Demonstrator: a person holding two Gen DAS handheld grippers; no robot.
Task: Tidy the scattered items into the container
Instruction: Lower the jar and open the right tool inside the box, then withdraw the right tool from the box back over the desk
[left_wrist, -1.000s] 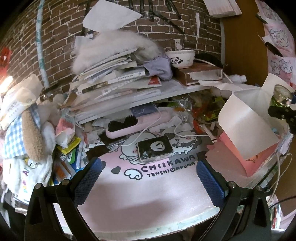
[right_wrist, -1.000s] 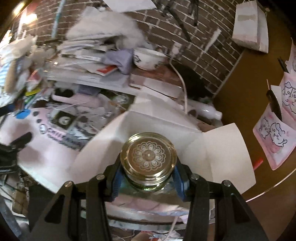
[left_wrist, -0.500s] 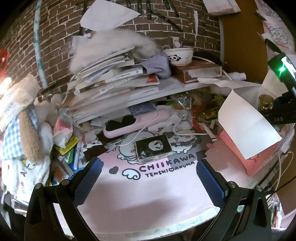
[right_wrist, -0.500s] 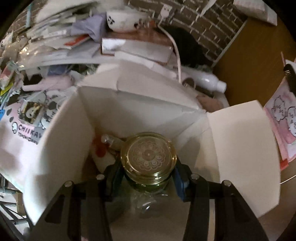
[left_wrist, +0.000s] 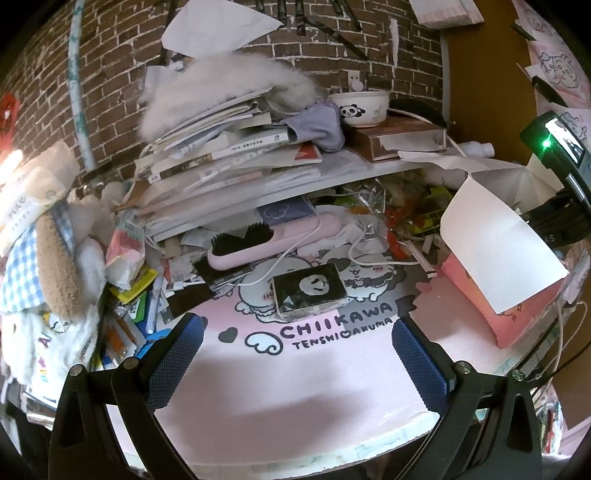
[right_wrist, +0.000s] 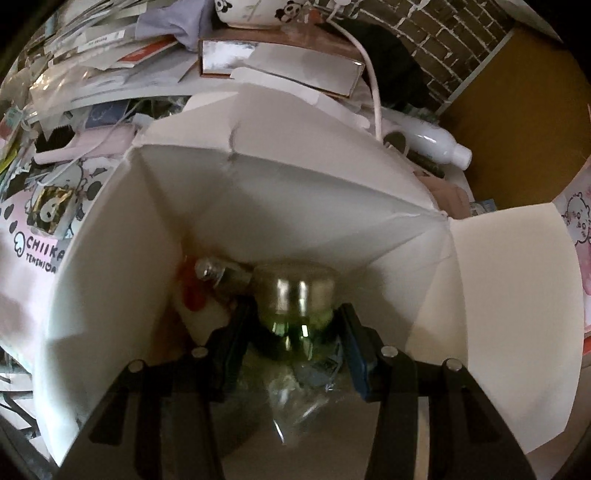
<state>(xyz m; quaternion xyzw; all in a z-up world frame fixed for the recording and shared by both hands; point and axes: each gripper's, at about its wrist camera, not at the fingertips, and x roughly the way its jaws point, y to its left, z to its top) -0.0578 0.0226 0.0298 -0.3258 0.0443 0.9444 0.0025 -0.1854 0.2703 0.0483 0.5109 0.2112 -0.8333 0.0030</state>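
Observation:
My right gripper (right_wrist: 293, 323) is lowered into the open white-walled box (right_wrist: 295, 199) and is shut on a green glass jar (right_wrist: 291, 332) with a gold lid (right_wrist: 295, 288), which now tilts forward. Beside the jar in the box lie a small silver-capped bottle (right_wrist: 212, 271), something red (right_wrist: 192, 295) and crinkled clear plastic (right_wrist: 295, 387). My left gripper (left_wrist: 297, 326) hangs open over the pink Chiikawa mat (left_wrist: 295, 369), just short of a black panda box (left_wrist: 309, 291). The pink box with white flaps (left_wrist: 502, 280) stands at the right.
A pink hairbrush (left_wrist: 266, 240) and white cables lie behind the panda box. Books, papers and a fluffy white thing pile on a shelf (left_wrist: 229, 158) with a panda bowl (left_wrist: 360, 109). Plush toys and packets (left_wrist: 55, 258) crowd the left. A white bottle (right_wrist: 436, 142) lies behind the box.
My right gripper went from above the box down into it with the jar, and the jar's lid now shows from the side. The left gripper stayed in place.

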